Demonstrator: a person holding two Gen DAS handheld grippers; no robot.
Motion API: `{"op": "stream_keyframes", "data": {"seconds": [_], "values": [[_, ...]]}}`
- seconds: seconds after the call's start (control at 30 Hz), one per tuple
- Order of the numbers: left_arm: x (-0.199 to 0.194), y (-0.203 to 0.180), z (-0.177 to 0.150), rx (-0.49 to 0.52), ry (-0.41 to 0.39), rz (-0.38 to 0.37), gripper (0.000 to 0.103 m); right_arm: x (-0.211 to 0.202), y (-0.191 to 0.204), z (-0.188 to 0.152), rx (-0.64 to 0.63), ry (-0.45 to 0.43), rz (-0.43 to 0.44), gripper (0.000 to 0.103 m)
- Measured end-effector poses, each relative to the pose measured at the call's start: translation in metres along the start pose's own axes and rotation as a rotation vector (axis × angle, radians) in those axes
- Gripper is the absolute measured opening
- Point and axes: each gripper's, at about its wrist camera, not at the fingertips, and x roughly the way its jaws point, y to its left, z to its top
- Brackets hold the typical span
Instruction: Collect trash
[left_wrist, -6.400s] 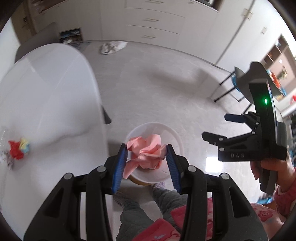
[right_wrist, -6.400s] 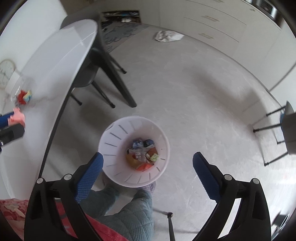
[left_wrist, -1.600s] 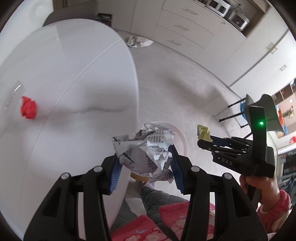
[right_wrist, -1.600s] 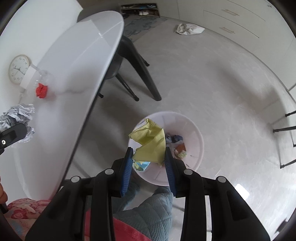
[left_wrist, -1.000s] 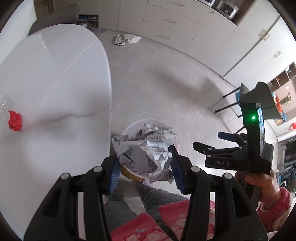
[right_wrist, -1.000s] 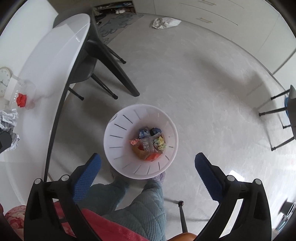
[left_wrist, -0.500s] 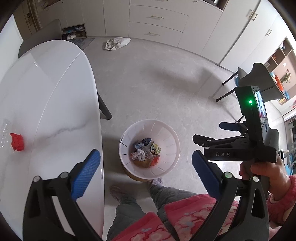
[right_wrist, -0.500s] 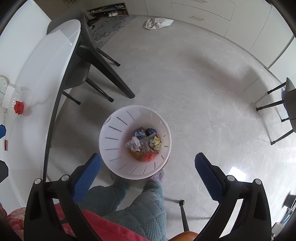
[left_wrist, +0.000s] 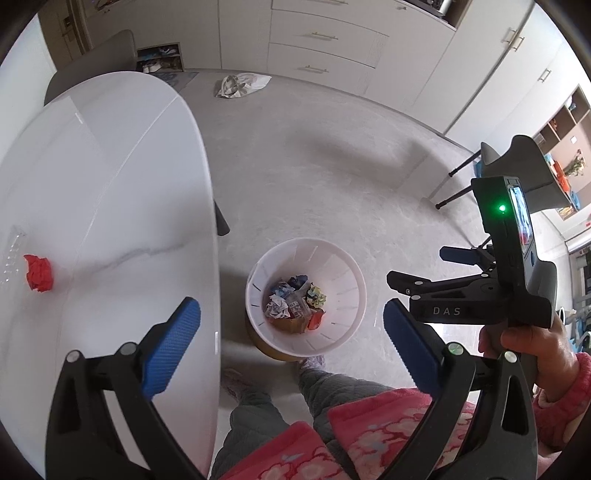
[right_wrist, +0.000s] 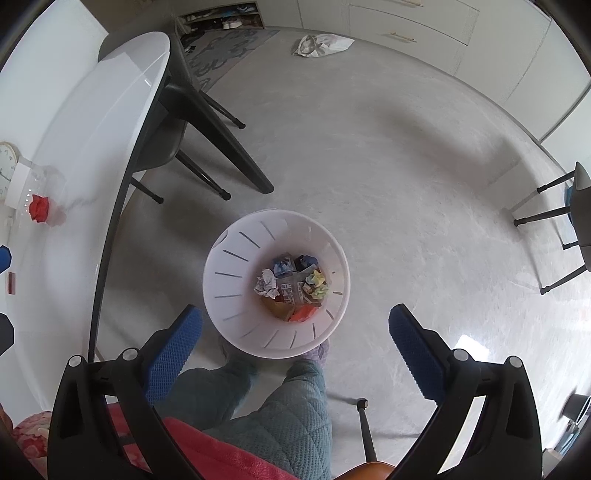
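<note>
Hanging wide open over the bin (left_wrist: 347, 291), the left gripper (left_wrist: 291, 314) has nothing between its blue pads (left_wrist: 173, 343), and the right gripper (right_wrist: 295, 328) is spread just as wide with nothing in it either. Both point steeply down at the floor. In the left view the right gripper (left_wrist: 424, 269) also shows from the side, held in the person's right hand (left_wrist: 532, 347) with a pink sleeve (left_wrist: 569, 391) at the wrist and a green light glowing on its body.

Trash is down in the bottom of the white bin: a crumpled newspaper ball (right_wrist: 266, 283), a yellow-green wad (right_wrist: 317, 286), some blue scraps (right_wrist: 295, 263) and an orange-red bit (right_wrist: 303, 313). The bin stands on the grey floor (right_wrist: 388, 166) just in front of the person's feet, right beside the edge of the white surface (left_wrist: 110, 177).

One red wad (left_wrist: 38, 273) sits on the surface, well away from the bin, next to something clear that's too blurry to make out. The right view shows the same red wad (right_wrist: 39, 207) near a small clock (right_wrist: 6, 162).

Further out, a white bag (left_wrist: 240, 84) lies on the floor by the cabinets (left_wrist: 321, 33), and a grey chair (left_wrist: 524, 173) stands off to the right.
</note>
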Motion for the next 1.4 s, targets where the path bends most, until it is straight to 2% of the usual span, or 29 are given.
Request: {"op": "stream_keyframes", "data": {"seconds": [0.13,0.23,0.33,0.53,0.77,1.0,1.1,1.23,1.27,1.3,1.4], "values": [[-0.006,0.018,-0.006,-0.058,-0.011,0.030,0.095,0.004,0.018,0.010,-0.024,0.012,0.011,0.100],[-0.013,0.045,-0.015,-0.140,-0.020,0.060,0.095,0.009,0.047,0.022,-0.079,0.016,0.026,0.100],[-0.023,0.085,-0.031,-0.263,-0.030,0.101,0.095,0.015,0.082,0.032,-0.158,0.026,0.046,0.100],[-0.046,0.160,-0.073,-0.498,-0.057,0.189,0.095,0.033,0.188,0.055,-0.384,0.052,0.102,0.100],[-0.067,0.228,-0.123,-0.689,-0.067,0.275,0.095,0.045,0.318,0.075,-0.619,0.040,0.181,0.100],[-0.071,0.281,-0.155,-0.789,-0.063,0.298,0.095,0.059,0.417,0.086,-0.760,-0.001,0.222,0.100],[-0.067,0.299,-0.160,-0.810,-0.058,0.289,0.095,0.068,0.444,0.092,-0.768,-0.029,0.209,0.100],[-0.062,0.315,-0.162,-0.817,-0.054,0.280,0.095,0.085,0.462,0.104,-0.753,-0.020,0.216,0.099],[-0.060,0.321,-0.162,-0.812,-0.056,0.278,0.095,0.087,0.465,0.107,-0.761,-0.017,0.212,0.097],[-0.059,0.326,-0.162,-0.804,-0.057,0.277,0.095,0.090,0.467,0.107,-0.771,-0.011,0.205,0.087],[-0.057,0.341,-0.156,-0.754,-0.066,0.271,0.095,0.096,0.468,0.108,-0.786,0.038,0.209,0.050]]}}
